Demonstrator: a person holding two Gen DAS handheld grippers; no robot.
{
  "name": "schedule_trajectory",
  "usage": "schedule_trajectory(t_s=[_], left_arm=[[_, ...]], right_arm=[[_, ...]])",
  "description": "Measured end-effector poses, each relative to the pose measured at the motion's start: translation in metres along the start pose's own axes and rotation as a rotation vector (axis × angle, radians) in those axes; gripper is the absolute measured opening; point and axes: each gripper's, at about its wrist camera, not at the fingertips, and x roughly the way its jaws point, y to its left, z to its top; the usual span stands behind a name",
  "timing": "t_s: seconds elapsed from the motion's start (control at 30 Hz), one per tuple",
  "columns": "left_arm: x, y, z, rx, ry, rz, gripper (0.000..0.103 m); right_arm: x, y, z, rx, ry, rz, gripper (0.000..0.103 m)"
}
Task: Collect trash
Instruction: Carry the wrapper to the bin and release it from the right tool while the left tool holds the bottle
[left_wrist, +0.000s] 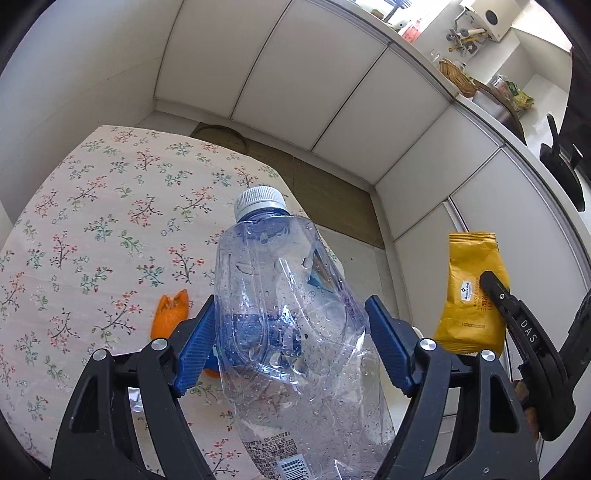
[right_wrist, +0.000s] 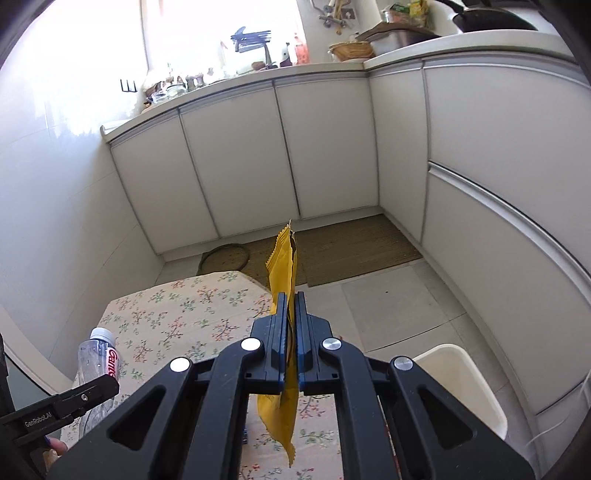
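Your left tongs (left_wrist: 291, 325) hold a clear plastic water bottle (left_wrist: 291, 314). The two blue pads press on its sides, and the bottle is dented in. Its white cap (left_wrist: 260, 201) points up and away from you. Little water drops sit inside it. The bottle is up in the air above the desk (left_wrist: 92, 221), which has a flowery cloth on it.

Your right tongs (right_wrist: 291, 332) are pinched nearly shut on a yellow snack wrapper (right_wrist: 282, 266). The wrapper stands on its edge between the pads, with its torn top sticking up. It is also in the air, over the edge of the desk.

An orange peel (left_wrist: 170, 314) lies on the desk, just behind the left pad. A cream chair (right_wrist: 458, 373) stands beside the desk, down on your right. White cabinets (right_wrist: 240, 155) are across the room.
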Motion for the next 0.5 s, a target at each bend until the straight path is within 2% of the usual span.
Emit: schedule_trajectory(t_s=[0.5], left_arm=[[0.034, -0.056, -0.020, 0.071, 0.045, -0.045, 0.075]], right_arm=[[-0.018, -0.084, -0.013, 0.061, -0.074, -0.259, 0.005]])
